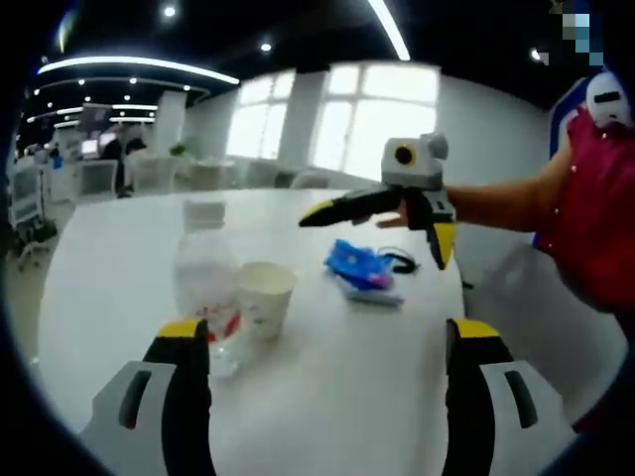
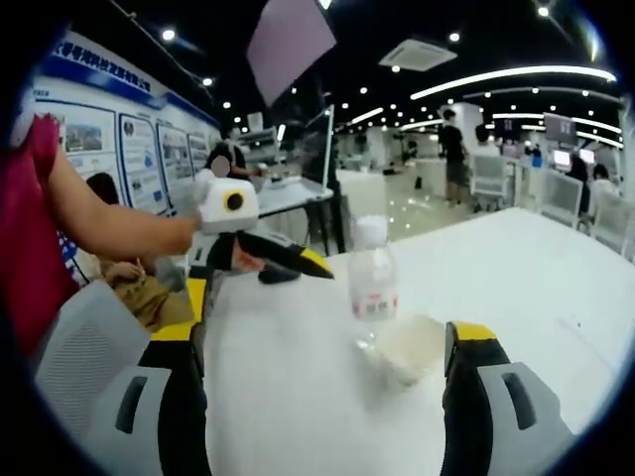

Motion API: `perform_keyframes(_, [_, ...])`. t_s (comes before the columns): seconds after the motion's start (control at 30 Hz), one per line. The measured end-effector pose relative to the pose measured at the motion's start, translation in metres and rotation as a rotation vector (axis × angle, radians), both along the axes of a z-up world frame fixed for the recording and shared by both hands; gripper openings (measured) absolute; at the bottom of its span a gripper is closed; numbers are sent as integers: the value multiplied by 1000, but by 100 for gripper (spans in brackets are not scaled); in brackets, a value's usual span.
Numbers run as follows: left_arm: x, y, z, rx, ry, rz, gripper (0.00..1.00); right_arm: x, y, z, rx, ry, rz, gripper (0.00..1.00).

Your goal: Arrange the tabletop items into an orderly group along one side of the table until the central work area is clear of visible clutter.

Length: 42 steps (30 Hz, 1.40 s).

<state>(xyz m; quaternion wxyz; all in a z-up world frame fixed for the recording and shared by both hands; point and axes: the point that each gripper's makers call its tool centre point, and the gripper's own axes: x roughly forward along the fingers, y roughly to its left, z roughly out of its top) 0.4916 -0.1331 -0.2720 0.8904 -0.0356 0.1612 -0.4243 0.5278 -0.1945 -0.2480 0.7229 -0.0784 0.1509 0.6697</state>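
While a person in a red top holds a gripper in each hand over a white table (image 1: 347, 377), the items on it sit loosely grouped. In the left gripper view, the left gripper (image 1: 332, 342) hangs above the tabletop with its yellow-tipped jaws wide apart and nothing between them. Just ahead of its left jaw stands a clear plastic bottle (image 1: 206, 273) with a red-and-white label, upright, with a paper cup (image 1: 264, 297) just beside it, also upright. Farther across the table lies a blue packet (image 1: 357, 266) on top of a flat pale item, and a dark looped cord (image 1: 399, 262) rests just behind it. The right gripper (image 1: 382, 233) reaches in from the right of that view, above the packet, its jaws spread and empty, the person's hand (image 1: 397, 213) partly visible behind it.

In the right gripper view, the right gripper (image 2: 327, 347) shows open jaws, apart over bare table (image 2: 298, 397). The bottle (image 2: 372, 283) and cup (image 2: 407, 347) stand ahead, the cup nearer the right jaw. The left gripper (image 2: 268, 268) enters from the left, jaws parted, near the bottle but not touching it. An office with desks and people lies behind.
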Motion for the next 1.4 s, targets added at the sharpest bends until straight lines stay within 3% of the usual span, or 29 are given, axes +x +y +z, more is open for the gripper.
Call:
perform_keyframes(0.37, [-39,-16,14,-46,2,74,94,-25,-73,6,28,-7,-78,99])
perform_keyframes(0.67, [-58,-48,16,-35,18,80,93,-33,-126,2,23,6,-146,99])
perform_keyframes(0.97, [-65,-73,41,-24,0,101,91,-38,-179,3,15,14,-191,99])
perform_keyframes(1.4, [-69,-136,61,-16,-11,94,89,-24,-245,12,26,5,-263,99])
